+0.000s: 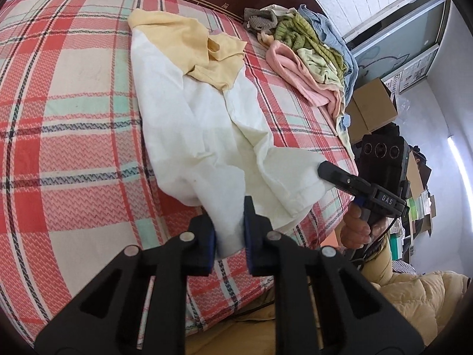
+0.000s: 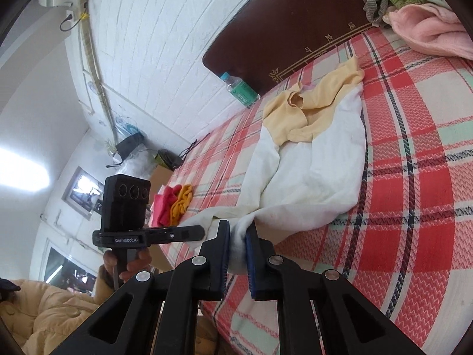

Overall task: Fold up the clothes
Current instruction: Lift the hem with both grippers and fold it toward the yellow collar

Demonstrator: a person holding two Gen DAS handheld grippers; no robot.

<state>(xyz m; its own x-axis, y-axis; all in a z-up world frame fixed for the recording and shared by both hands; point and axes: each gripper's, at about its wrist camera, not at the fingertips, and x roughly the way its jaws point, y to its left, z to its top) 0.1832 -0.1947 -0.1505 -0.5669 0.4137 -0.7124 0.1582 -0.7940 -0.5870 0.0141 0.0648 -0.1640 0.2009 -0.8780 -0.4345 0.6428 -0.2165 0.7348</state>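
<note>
A white shirt with a yellow collar and shoulders lies lengthwise on the red plaid bedcover. Its lower end is lifted slightly off the bed. My left gripper is shut on one bottom corner of the white cloth. The right gripper pinches the hem at the other corner, held by a hand. In the right wrist view, the right gripper is shut on bunched white fabric of the shirt, and the left gripper reaches in from the left at the same hem.
A pile of pink, green and blue clothes sits near the dark headboard. Red and orange cloths lie at the bed's far side. A water bottle leans by the headboard. Cardboard boxes stand beside the bed.
</note>
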